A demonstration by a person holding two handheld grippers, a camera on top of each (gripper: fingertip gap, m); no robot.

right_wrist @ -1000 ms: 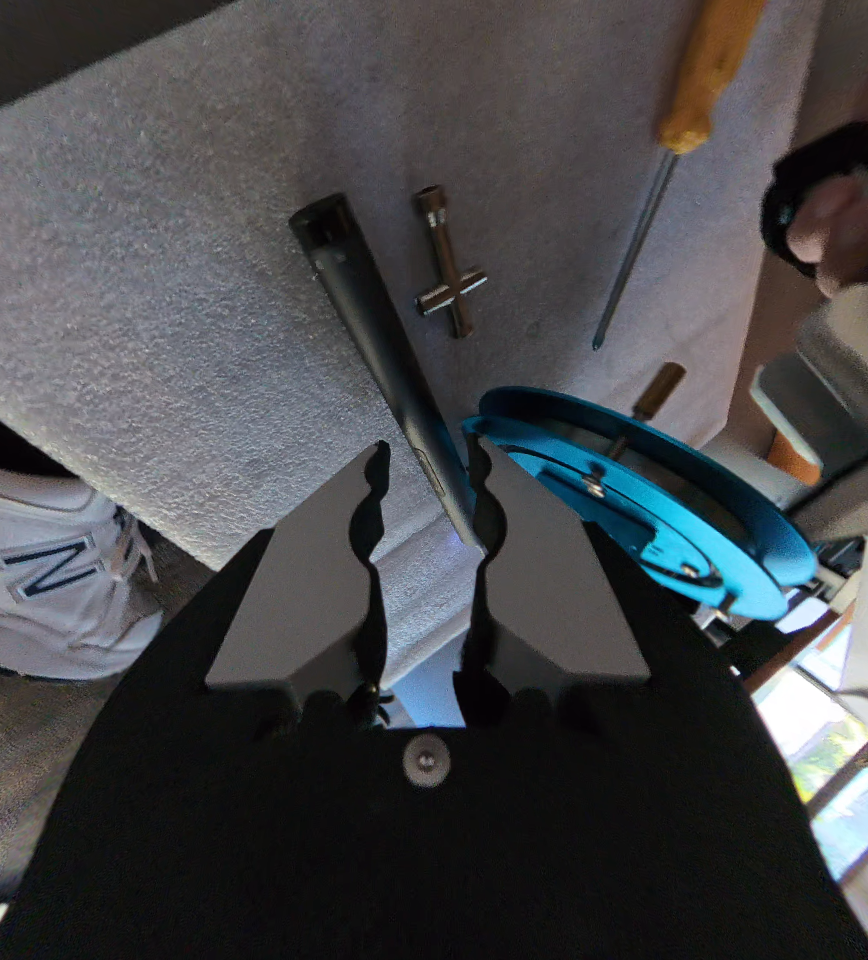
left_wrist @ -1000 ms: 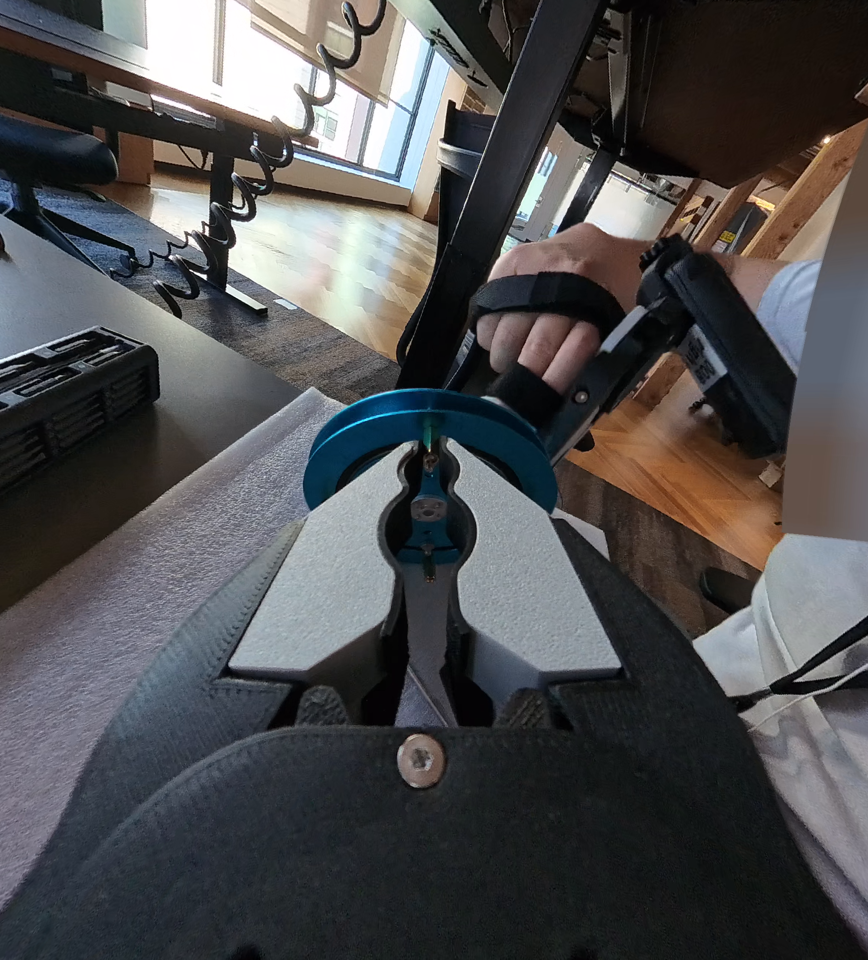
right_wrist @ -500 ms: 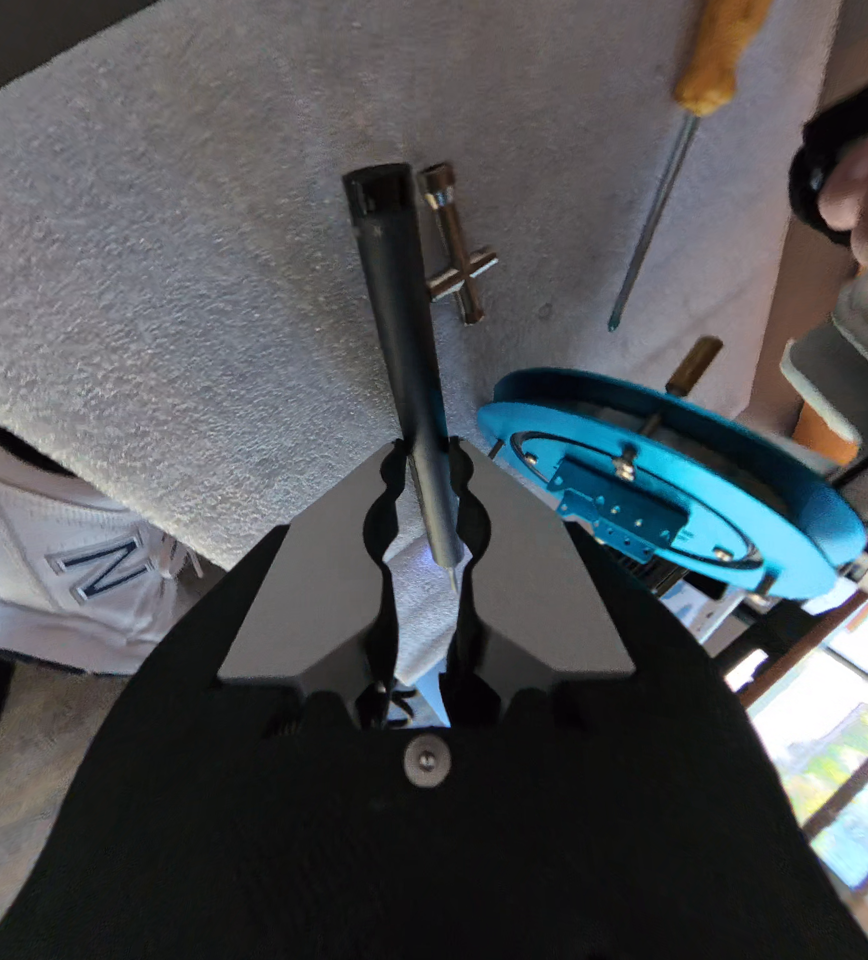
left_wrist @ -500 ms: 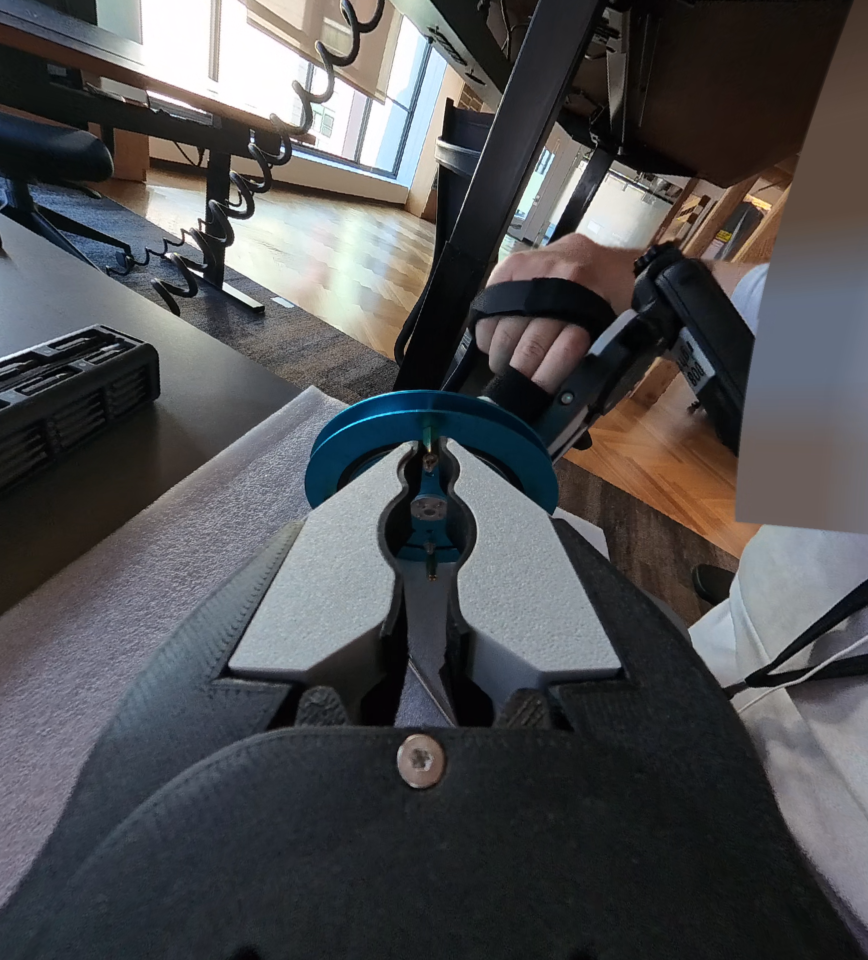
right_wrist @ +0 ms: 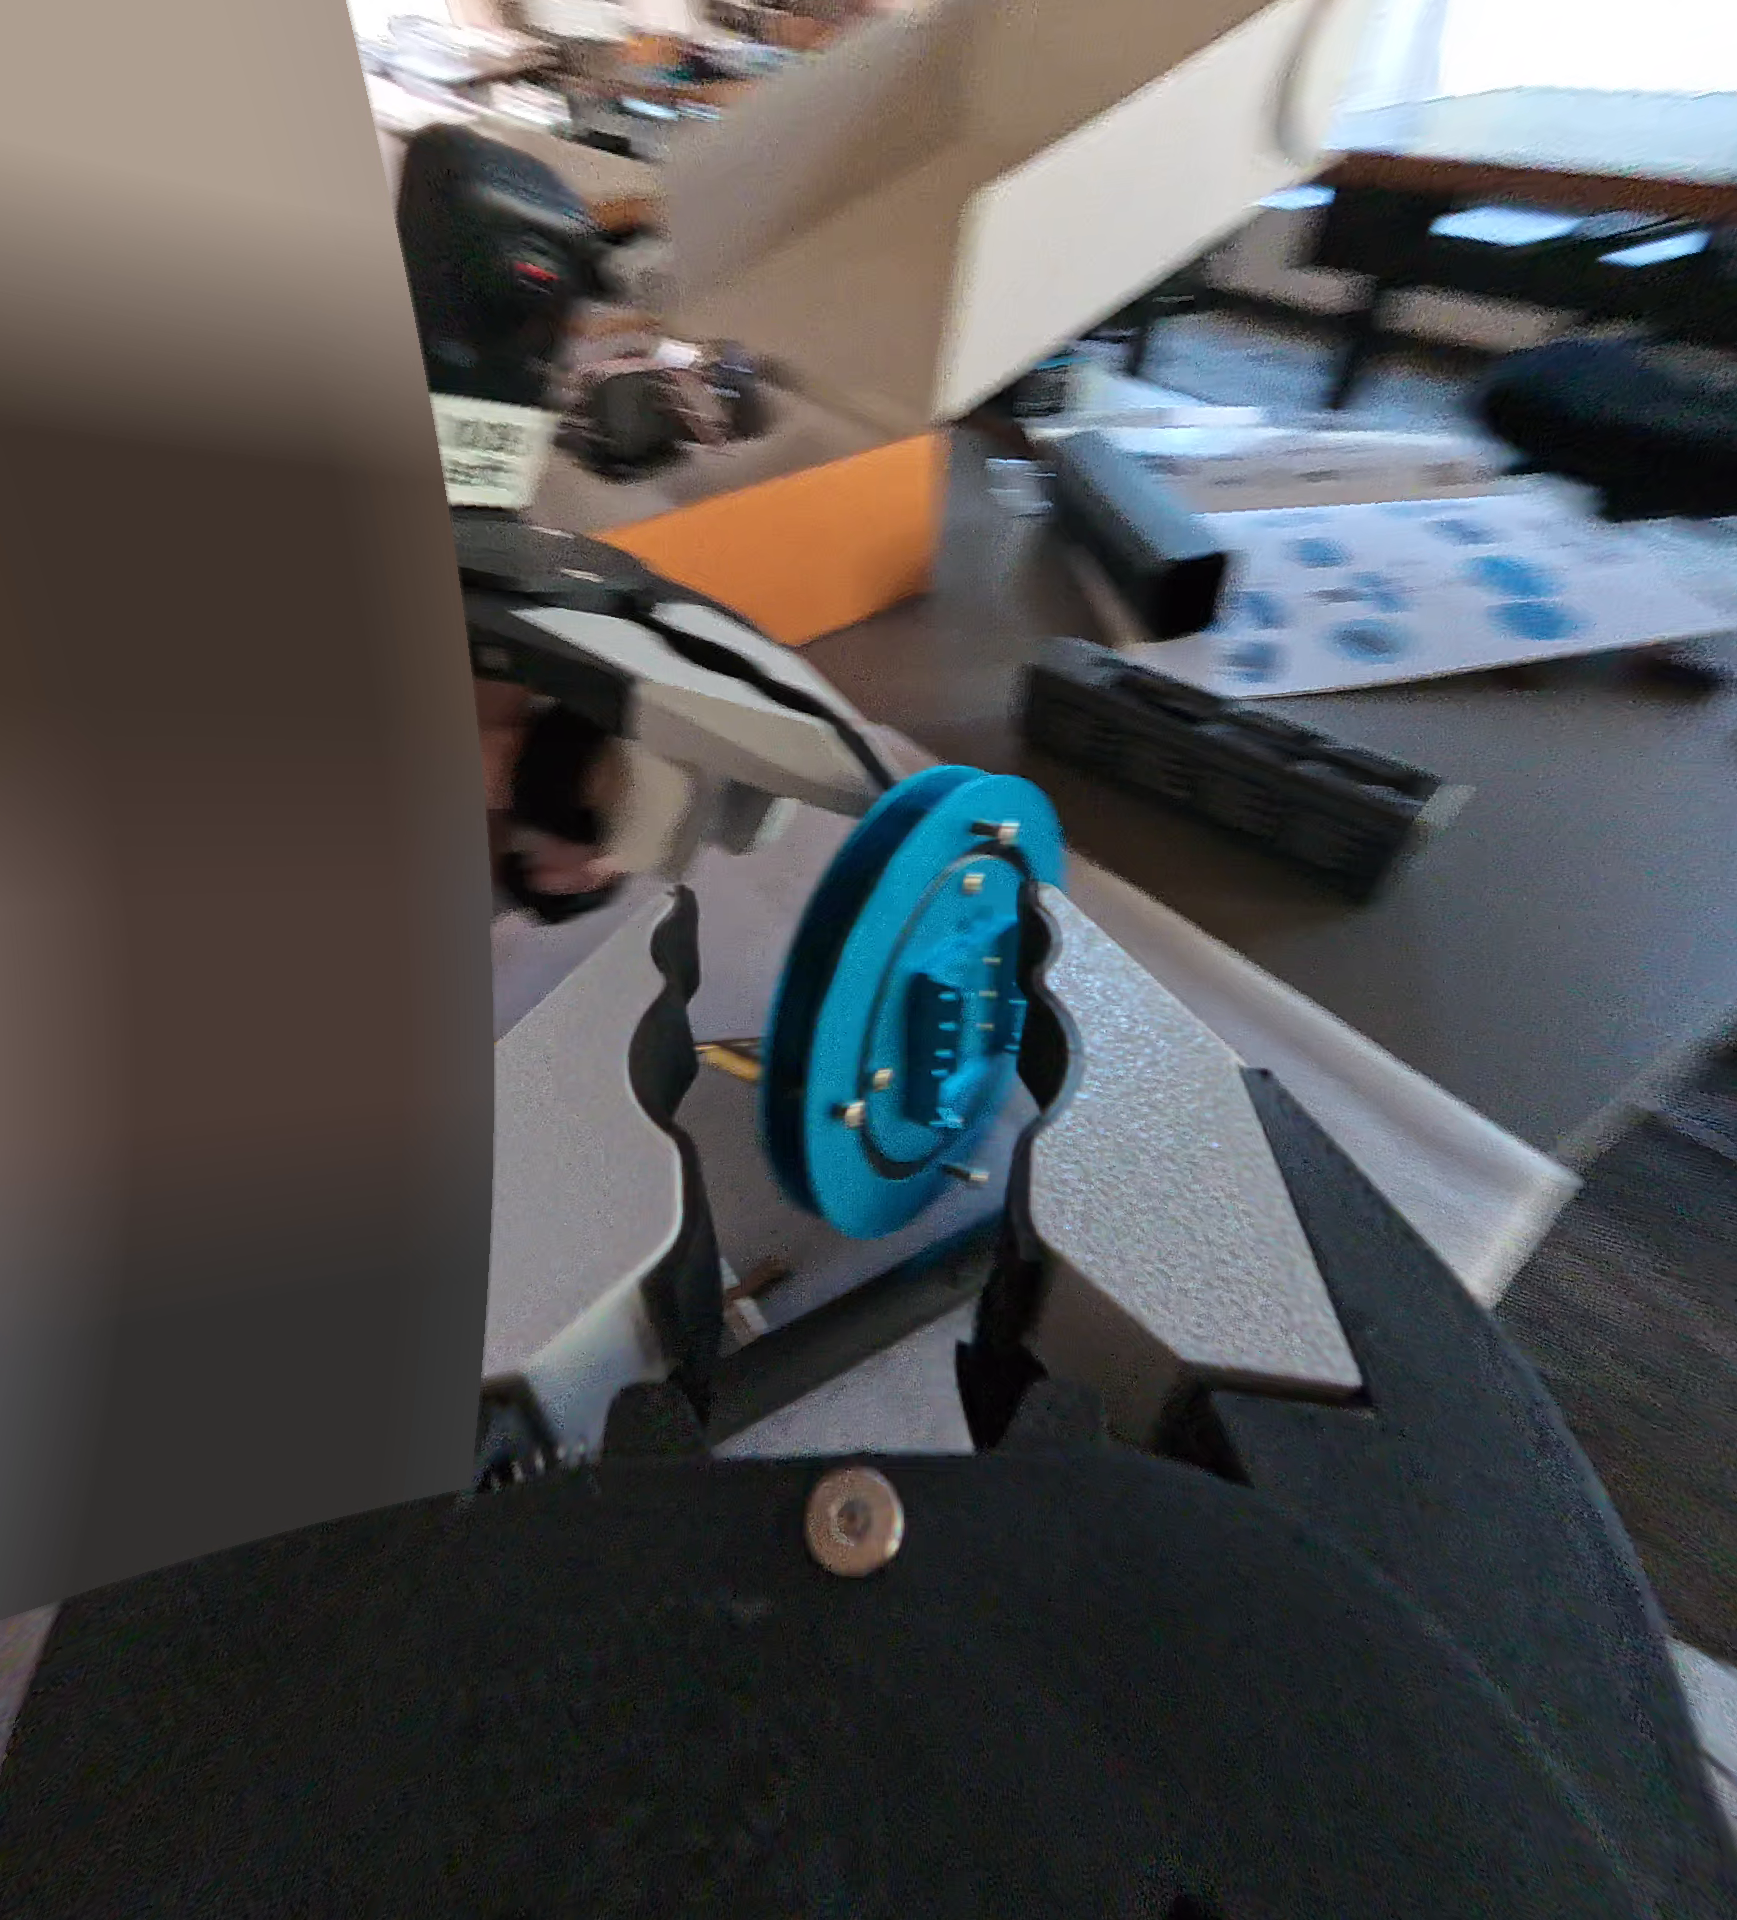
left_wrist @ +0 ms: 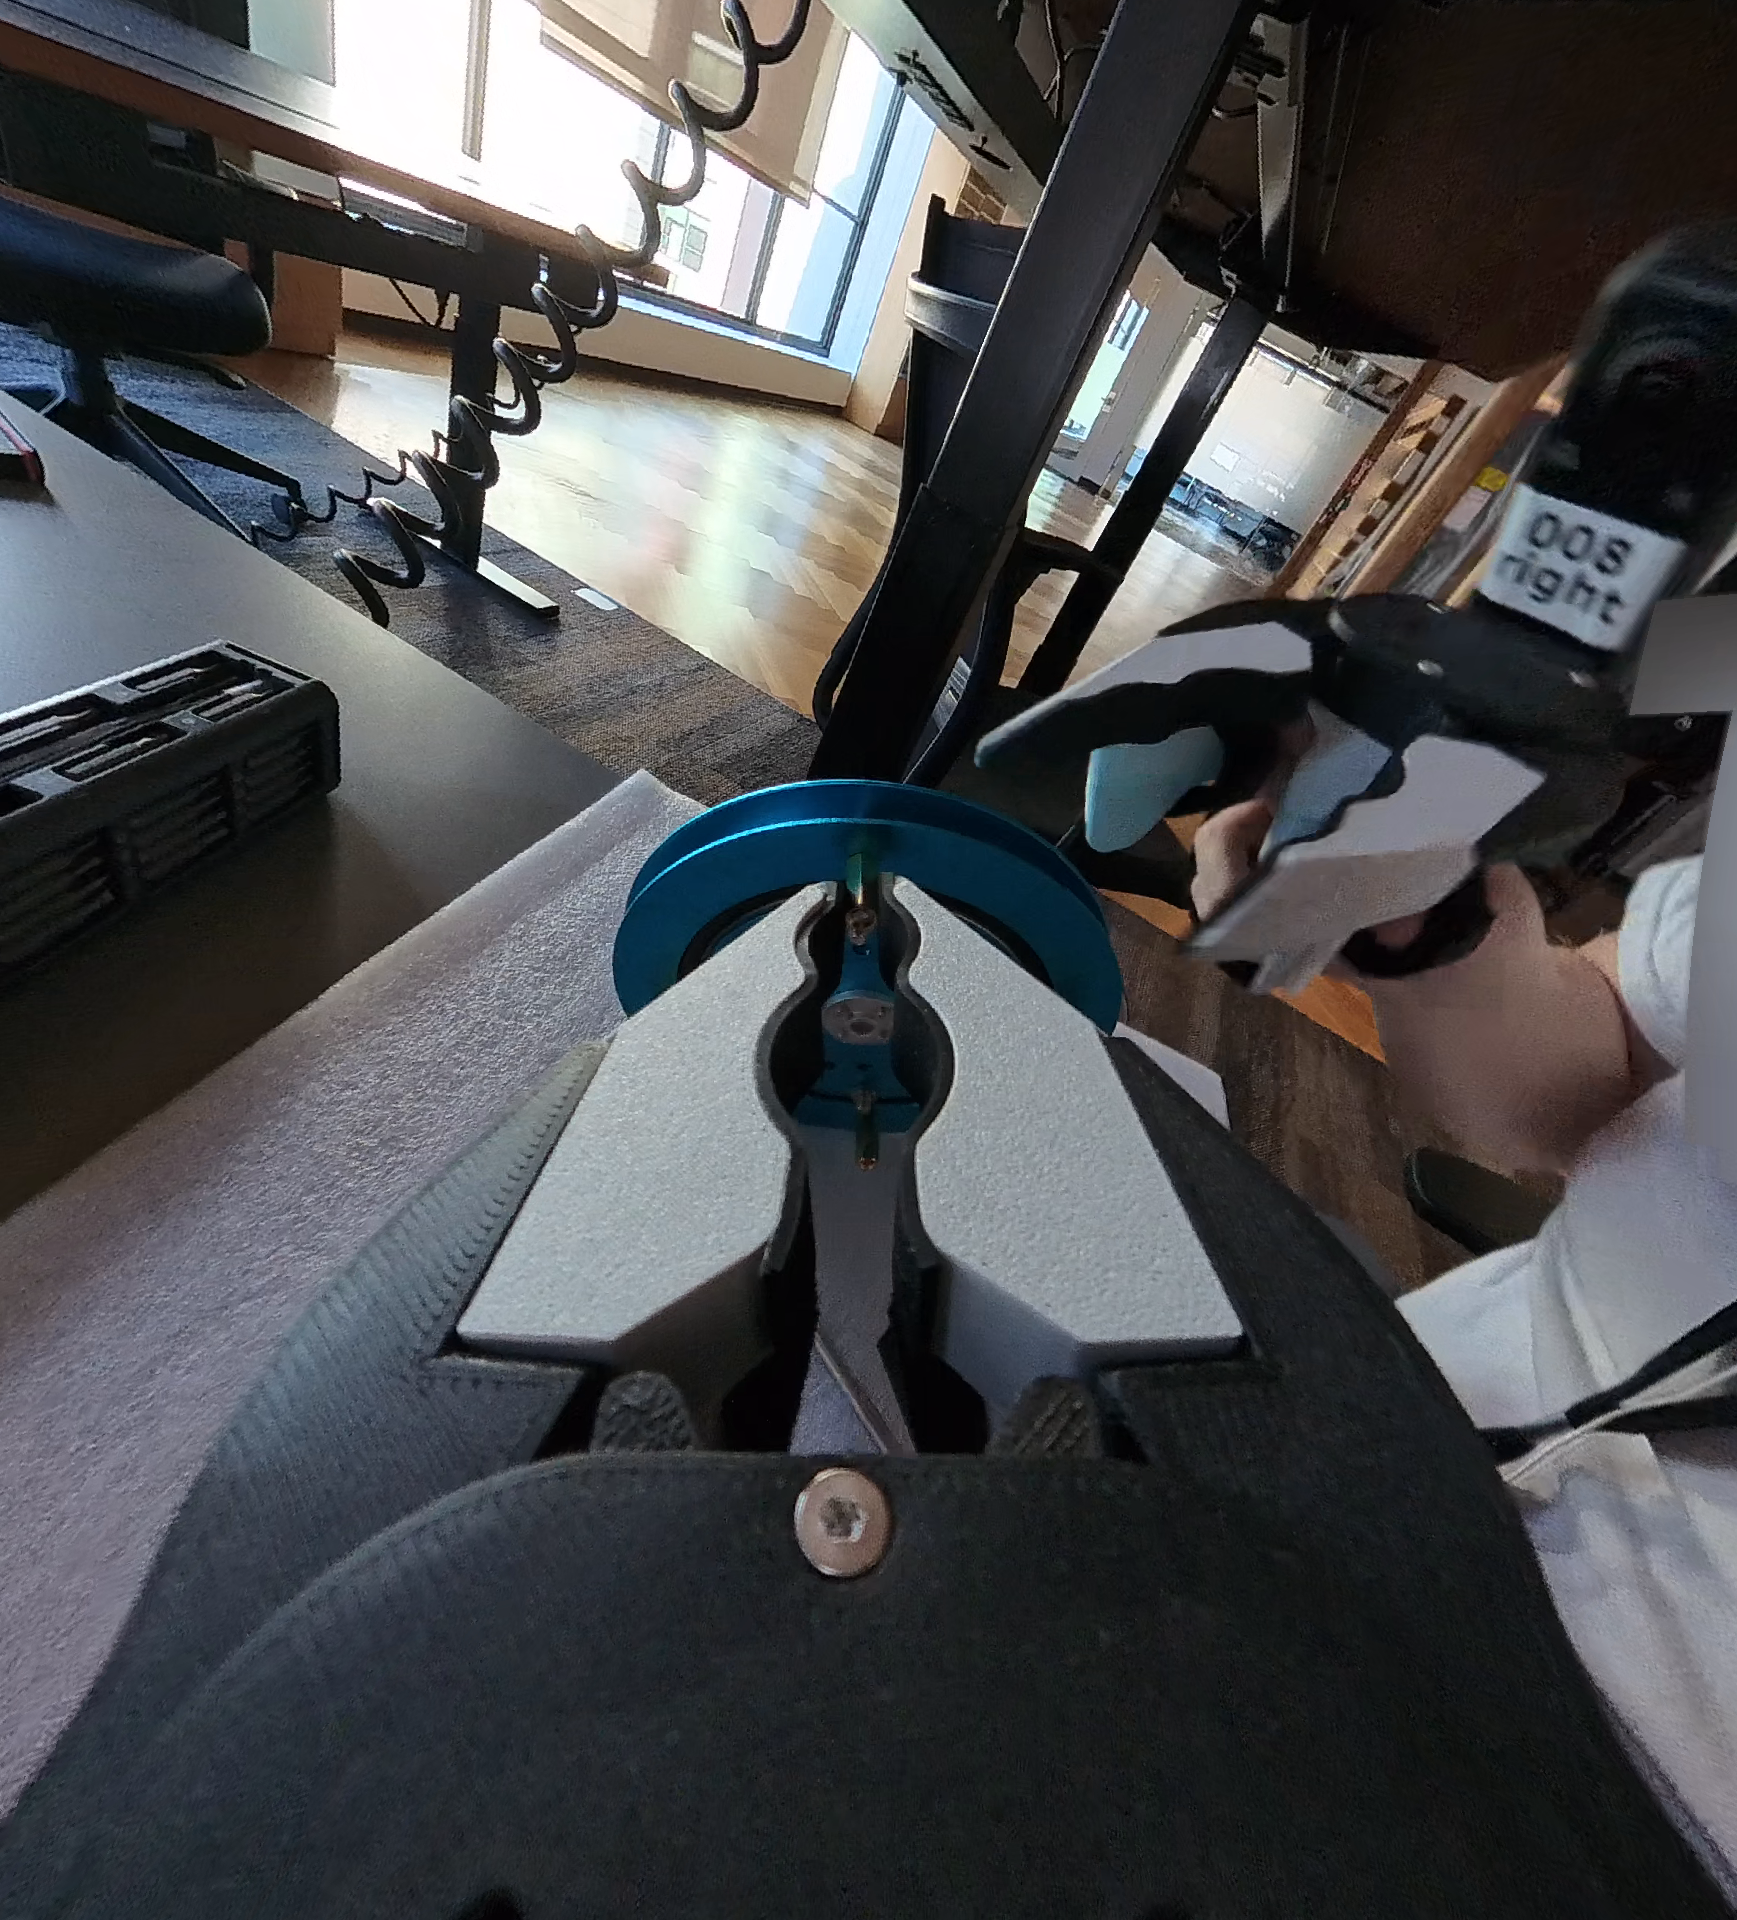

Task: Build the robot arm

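My left gripper (left_wrist: 864, 899) is shut on a blue grooved metal wheel (left_wrist: 739, 862) and holds it upright on edge above a grey foam mat (left_wrist: 220, 1143). A blue block with small screws on the wheel's face shows between its fingers. My right gripper (right_wrist: 856, 899) is open and empty, its fingers wide apart, facing the wheel's face (right_wrist: 885, 1039) from close by. It also shows in the left wrist view (left_wrist: 1092, 842), to the right of the wheel. A dark rod-like tool (right_wrist: 843, 1340) lies low between the bases of the right fingers. The left gripper (right_wrist: 843, 769) shows behind the wheel.
A black slotted tool case (left_wrist: 116, 769) sits on the dark table (left_wrist: 220, 582) left of the mat; it also shows in the right wrist view (right_wrist: 1228, 769). A person in a white shirt (left_wrist: 1674, 1558) is at the right. A black desk leg (left_wrist: 999, 416) stands beyond the wheel. Spacing between my two grippers at the tips: around 5 centimeters.
My right gripper has swung up from looking down at the tools on the mat to facing the wheel, and its fingers have opened wider. My left gripper and the wheel have stayed put.
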